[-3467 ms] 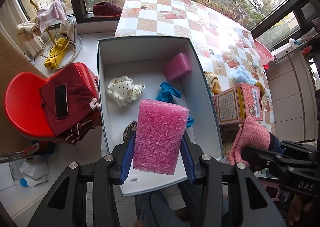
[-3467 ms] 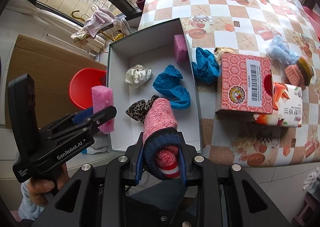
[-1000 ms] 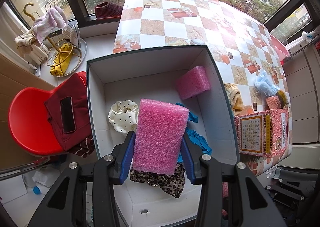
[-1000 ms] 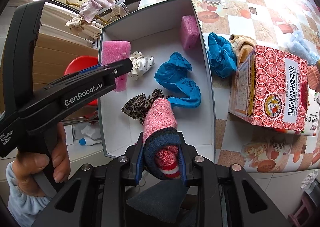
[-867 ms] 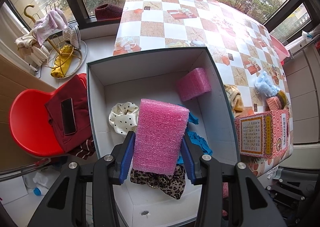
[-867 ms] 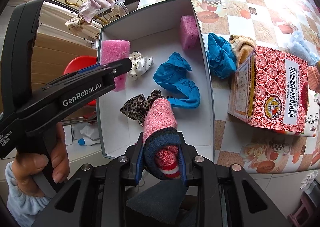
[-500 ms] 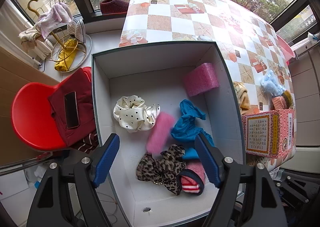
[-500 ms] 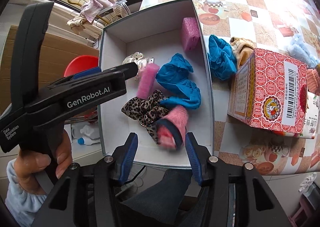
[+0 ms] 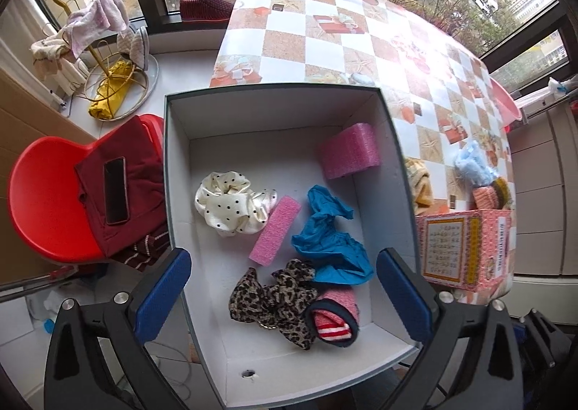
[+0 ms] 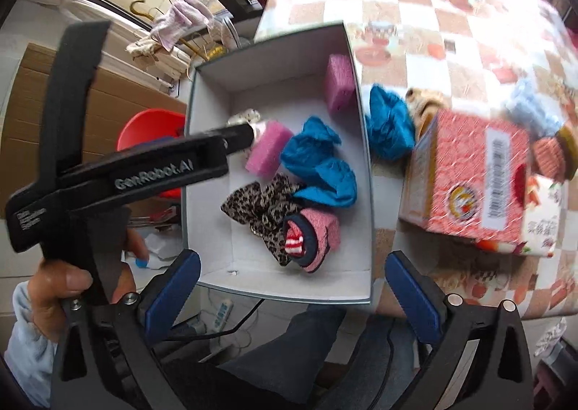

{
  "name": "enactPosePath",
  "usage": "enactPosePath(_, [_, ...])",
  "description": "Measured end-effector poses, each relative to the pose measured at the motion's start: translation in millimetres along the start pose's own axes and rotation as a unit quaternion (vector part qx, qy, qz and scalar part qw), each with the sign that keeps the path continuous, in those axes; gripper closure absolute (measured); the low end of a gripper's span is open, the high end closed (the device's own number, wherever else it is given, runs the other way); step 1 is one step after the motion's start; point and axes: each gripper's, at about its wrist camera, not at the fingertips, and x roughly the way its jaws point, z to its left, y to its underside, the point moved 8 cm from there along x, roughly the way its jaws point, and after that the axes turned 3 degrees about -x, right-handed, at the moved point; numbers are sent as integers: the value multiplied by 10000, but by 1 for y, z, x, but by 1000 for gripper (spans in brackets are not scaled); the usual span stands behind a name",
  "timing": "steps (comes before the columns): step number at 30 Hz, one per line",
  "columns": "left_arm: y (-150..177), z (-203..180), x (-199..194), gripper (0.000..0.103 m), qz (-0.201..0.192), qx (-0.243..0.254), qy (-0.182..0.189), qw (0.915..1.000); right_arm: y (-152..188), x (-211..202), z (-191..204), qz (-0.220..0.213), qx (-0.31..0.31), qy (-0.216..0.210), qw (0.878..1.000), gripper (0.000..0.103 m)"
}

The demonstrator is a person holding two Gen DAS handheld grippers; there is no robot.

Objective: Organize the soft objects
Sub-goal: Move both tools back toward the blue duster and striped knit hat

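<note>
The pink foam block (image 9: 275, 229) and the rolled pink sock (image 9: 334, 316) now lie inside the white box (image 9: 393, 171). My left tongs (image 9: 283, 292) and right tongs (image 10: 289, 296) have just been opening and stand wide, empty. Outside the box, a blue cloth (image 10: 388, 128) and small knits (image 9: 486, 186) remain on the worktop (image 9: 325, 30).

The left gripper (image 9: 283, 287) hangs over the box (image 9: 274, 110), its jaws just spread wide with nothing between them. On the box floor a pink foam block (image 9: 276, 229) lies at centre, touching the dotted scrunchie (image 9: 231, 206) at its 9 o'clock. A blue cloth (image 9: 330, 244) lies at its 3 o'clock, the leopard scrunchie (image 9: 271, 298) at 6, and the sock (image 9: 334, 316) just right of that. A second foam piece (image 9: 348, 155) rests at 1 o'clock.
</note>
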Motion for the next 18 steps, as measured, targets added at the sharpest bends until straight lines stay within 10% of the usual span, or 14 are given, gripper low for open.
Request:
enactPosePath(11, [-12,-40,-26,1,-89,261,223,9994,-24,-76,-28,-871,387,-128,9954,0])
enactPosePath(18, [-15,-79,-22,1,51,436,332,9985,-25,-117,-130,-1359,1482,274,9792,0])
